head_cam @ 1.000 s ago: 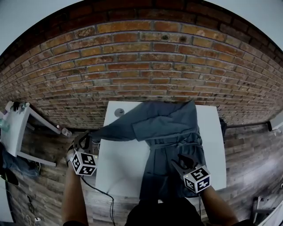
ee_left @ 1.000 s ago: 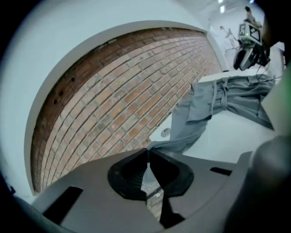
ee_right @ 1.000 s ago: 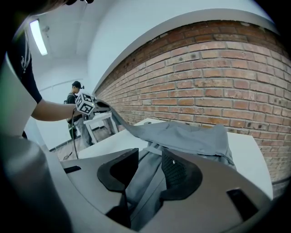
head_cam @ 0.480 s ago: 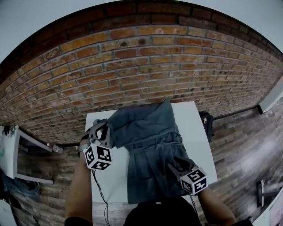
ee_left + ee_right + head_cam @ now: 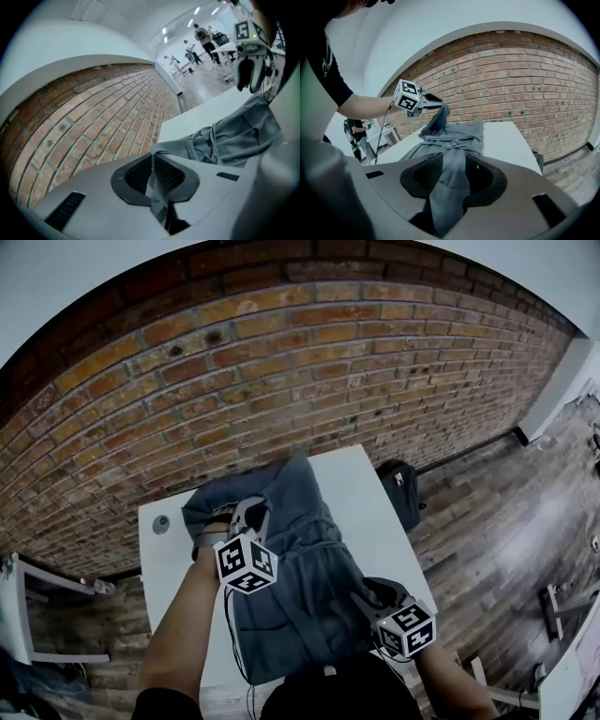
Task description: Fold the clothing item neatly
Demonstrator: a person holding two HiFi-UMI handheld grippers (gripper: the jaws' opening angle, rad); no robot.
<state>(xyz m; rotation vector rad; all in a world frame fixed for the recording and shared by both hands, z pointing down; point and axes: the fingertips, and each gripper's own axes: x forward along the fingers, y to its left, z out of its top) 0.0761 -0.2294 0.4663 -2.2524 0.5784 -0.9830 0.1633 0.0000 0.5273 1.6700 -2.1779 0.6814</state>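
Moved since a second ago: our left gripper (image 5: 251, 512) has swung in from beyond the table's left edge and now sits over the garment (image 5: 305, 563), bringing the sleeve (image 5: 204, 507) with it. That sleeve was stretched out sideways before and now lies bunched at the garment's far left corner. Our right gripper (image 5: 367, 594) has stayed at the near hem.
Disc: one small round grey disc (image 5: 161, 524) lies on the white table (image 5: 375, 521), left of the garment and apart from it.
Left gripper: clamped tight on a thin pinch of grey cloth, which we see running between its two pads in the left gripper view.
Garment: one, blue-grey, soft and creased, robe-like, with a belt (image 5: 451, 144) knotted across its middle. It lies lengthwise on the table, from the near edge toward the brick wall (image 5: 281, 381), and looks narrower with the sleeve drawn in.
Right gripper: its jaws stand wide but are gripping a thick bunched fold at the garment's near right hem. Cloth fills the gap between the pads.
Bag: one black bag (image 5: 398, 491) sits on the wooden floor (image 5: 487, 521), right of the table and close to the wall.
Count: one garment, one table, two grippers, one disc, one bag.
Background: several people (image 5: 201, 37) stand far off in the left gripper view.
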